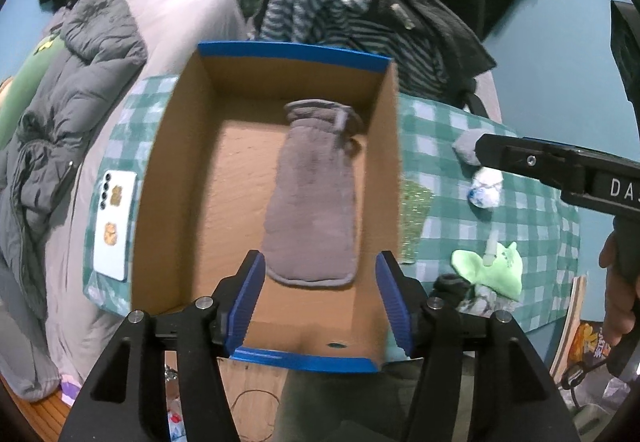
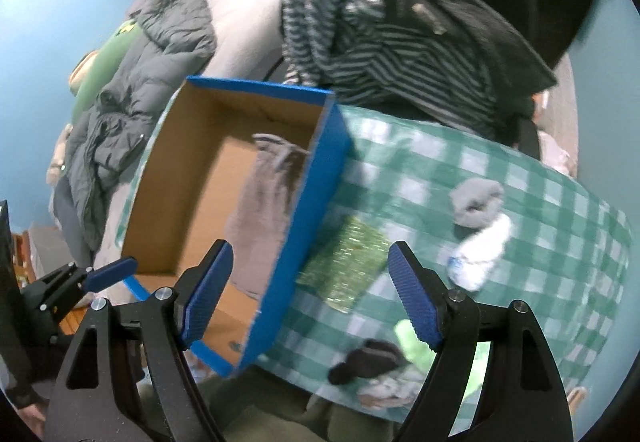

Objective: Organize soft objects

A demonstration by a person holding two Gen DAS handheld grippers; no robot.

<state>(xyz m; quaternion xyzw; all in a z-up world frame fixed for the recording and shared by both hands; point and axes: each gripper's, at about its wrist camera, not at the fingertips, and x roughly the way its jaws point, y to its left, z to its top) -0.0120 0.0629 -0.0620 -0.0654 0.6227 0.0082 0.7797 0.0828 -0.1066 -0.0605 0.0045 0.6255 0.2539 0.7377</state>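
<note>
Left tool [image 1: 320, 298] is hanging spread apart and empty over the cardboard box [image 1: 280, 61], grey sock [image 1: 312, 201] lying inside; right tool [image 2: 310, 296], also apart, is hovering near the tabletop's loose socks [image 2: 478, 207].

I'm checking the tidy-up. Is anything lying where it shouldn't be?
Yes. A white phone lies on the checked cloth beside the box, odd among soft things. Only the grey sock is inside; a light green sock and others lie scattered outside.

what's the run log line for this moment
left gripper: open, over box | grey sock: in box | right gripper: open, empty
</note>
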